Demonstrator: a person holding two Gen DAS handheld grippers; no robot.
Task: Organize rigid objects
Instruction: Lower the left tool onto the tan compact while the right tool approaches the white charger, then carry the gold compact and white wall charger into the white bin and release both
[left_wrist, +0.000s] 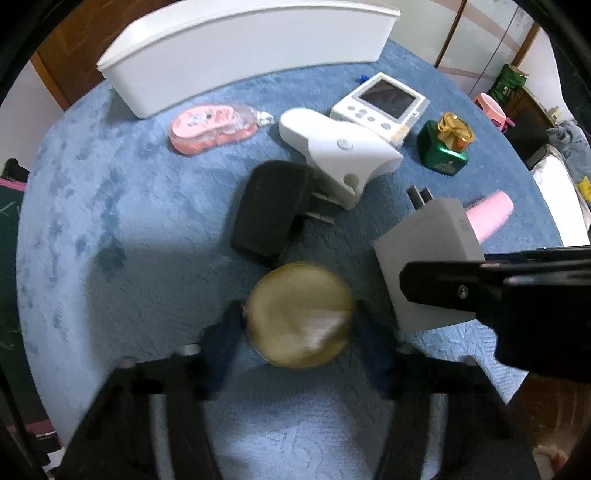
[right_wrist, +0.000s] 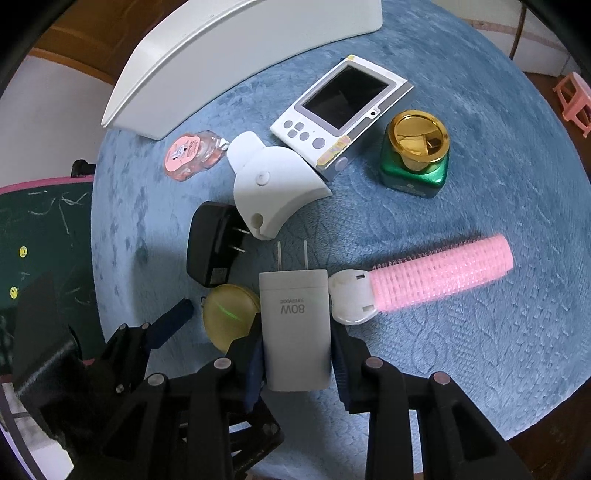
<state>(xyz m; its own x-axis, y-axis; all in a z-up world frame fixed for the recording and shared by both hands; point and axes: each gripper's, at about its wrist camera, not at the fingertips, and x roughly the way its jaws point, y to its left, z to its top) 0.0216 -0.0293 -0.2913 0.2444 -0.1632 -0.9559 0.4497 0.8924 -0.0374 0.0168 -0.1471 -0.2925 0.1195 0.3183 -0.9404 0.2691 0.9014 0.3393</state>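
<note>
On the blue worktop, my right claw grips the white charger for binning; my left claw brackets the yellow disc, contact unclear.

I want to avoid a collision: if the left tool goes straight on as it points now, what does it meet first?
Probably the round yellow case, already between the left tool's fingers; beyond it lies the black adapter.

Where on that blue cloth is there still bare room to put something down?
Free: the stretch below the pink hair roller, and the left side beneath the white bin, beside the black adapter. Crowded: the middle, around the white clip, chargers and green jar.
</note>
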